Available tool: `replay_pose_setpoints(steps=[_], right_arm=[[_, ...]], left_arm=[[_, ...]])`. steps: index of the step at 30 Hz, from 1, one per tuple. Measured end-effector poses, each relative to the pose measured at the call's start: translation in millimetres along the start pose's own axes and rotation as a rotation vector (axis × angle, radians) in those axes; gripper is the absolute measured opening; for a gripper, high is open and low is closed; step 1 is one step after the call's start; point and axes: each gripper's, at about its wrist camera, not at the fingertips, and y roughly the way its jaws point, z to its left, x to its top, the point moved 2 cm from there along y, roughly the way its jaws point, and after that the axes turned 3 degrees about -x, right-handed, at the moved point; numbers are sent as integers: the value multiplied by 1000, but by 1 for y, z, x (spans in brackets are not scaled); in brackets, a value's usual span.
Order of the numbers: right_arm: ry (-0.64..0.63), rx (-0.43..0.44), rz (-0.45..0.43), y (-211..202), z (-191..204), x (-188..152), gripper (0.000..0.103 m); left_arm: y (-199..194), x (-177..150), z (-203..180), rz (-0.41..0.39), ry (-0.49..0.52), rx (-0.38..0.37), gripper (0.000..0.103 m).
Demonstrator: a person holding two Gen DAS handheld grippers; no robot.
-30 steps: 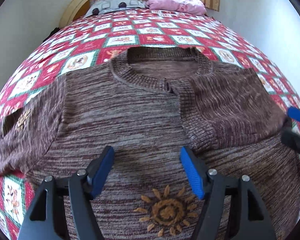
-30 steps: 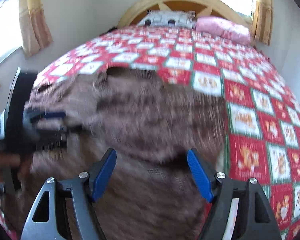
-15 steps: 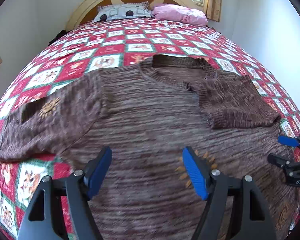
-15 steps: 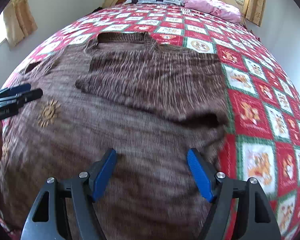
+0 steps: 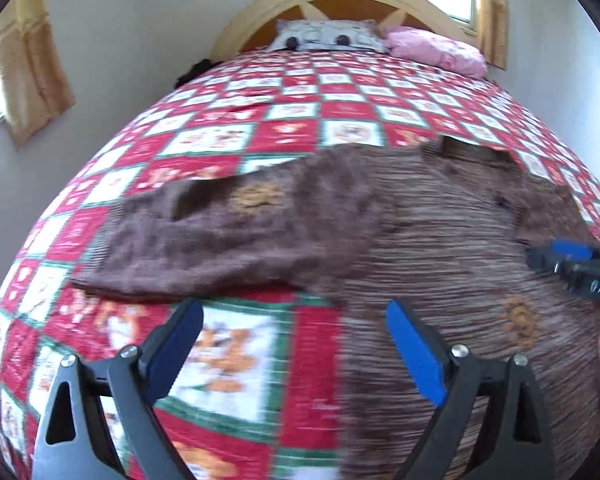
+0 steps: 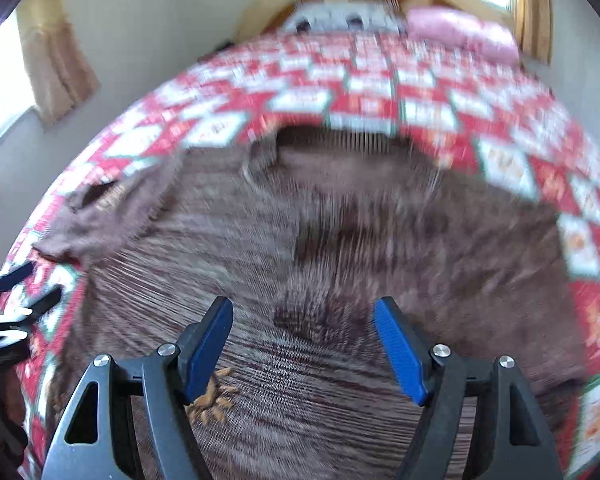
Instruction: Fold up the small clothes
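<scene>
Brown marled knit sweater with embroidered orange suns (image 5: pixel 452 240), lying flat on the red, white and green patchwork quilt (image 5: pixel 308 92) of the bed, collar toward the headboard. Its unfolded left sleeve (image 5: pixel 228 236) extends sideways, long axis across the bed, ahead of and slightly left of the left gripper (image 5: pixel 296 344), whose blue-padded fingers stand wide apart and empty, straddling the sweater's left side edge. The right gripper (image 6: pixel 304 340), likewise spread wide and empty, hovers over the sweater's body. Judged nearer to the sleeve: the left gripper.
</scene>
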Motion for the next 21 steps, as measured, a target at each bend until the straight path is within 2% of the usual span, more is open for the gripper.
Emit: replay_pose_setpoints(steps=[1, 3, 6, 8, 11, 15, 18, 21], right_arm=[[-4, -10, -35, -2, 3, -3, 74], [-28, -26, -28, -4, 10, -9, 74], [-40, 36, 5, -8, 28, -14, 74], [-63, 27, -8, -12, 37, -15, 74], [-76, 58, -17, -12, 54, -19, 74], [-129, 33, -25, -9, 74, -32, 74], [-204, -45, -64, -6, 89, -42, 74], [-191, -39, -74, -7, 87, -44, 74]], left_arm=[[0, 0, 6, -2, -2, 15, 96], [1, 0, 20, -8, -6, 44, 96], [7, 0, 35, 3, -18, 67, 95], [9, 0, 43, 4, -26, 78, 96], [10, -1, 50, 1, -34, 84, 95], [13, -3, 60, 11, -38, 99, 95], [15, -5, 69, 19, -43, 109, 96], [19, -5, 79, 27, -50, 121, 96]])
